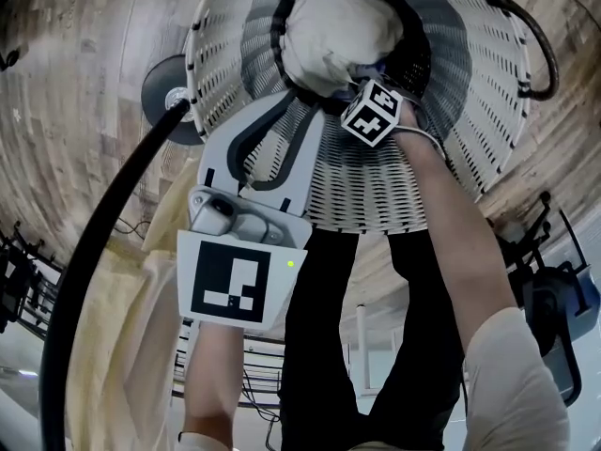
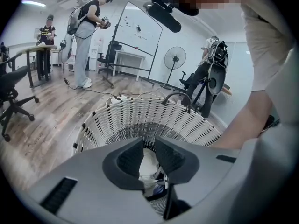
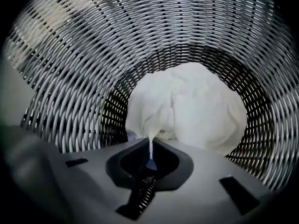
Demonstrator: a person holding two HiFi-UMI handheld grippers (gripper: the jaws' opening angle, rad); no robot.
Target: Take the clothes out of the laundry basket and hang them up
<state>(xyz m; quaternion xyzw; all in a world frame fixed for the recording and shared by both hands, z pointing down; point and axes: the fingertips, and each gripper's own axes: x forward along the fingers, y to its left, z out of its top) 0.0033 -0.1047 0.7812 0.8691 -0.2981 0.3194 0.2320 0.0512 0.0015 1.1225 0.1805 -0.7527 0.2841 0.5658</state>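
The step in hand is the pick-up: the right claw [image 3: 150, 146] is deep in the laundry basket [image 1: 470, 64] and is clenched on a thin raised fold of the white garment [image 3: 196, 111], which otherwise lies bunched on the basket's bottom. The left claw [image 2: 149, 143] hangs over the near rim, released and with nothing between its pads (the garment only shows through the gap, far below). The next move, as I judge it, calls for a straight lift clear of the woven wall, slow enough that so small a pinch does not slip. The left claw should then take a second hold so the cloth can be spread for hanging. What kind of garment it is cannot be told, nor whether anything lies under it. From the head view the right claw's tips are hidden behind its own marker cube [image 1: 374, 113]. A pale yellow cloth [image 1: 122, 327] hangs beside a black pole [image 1: 89, 261] at that view's left, both cut off, so whether this is the hanging place is unclear.
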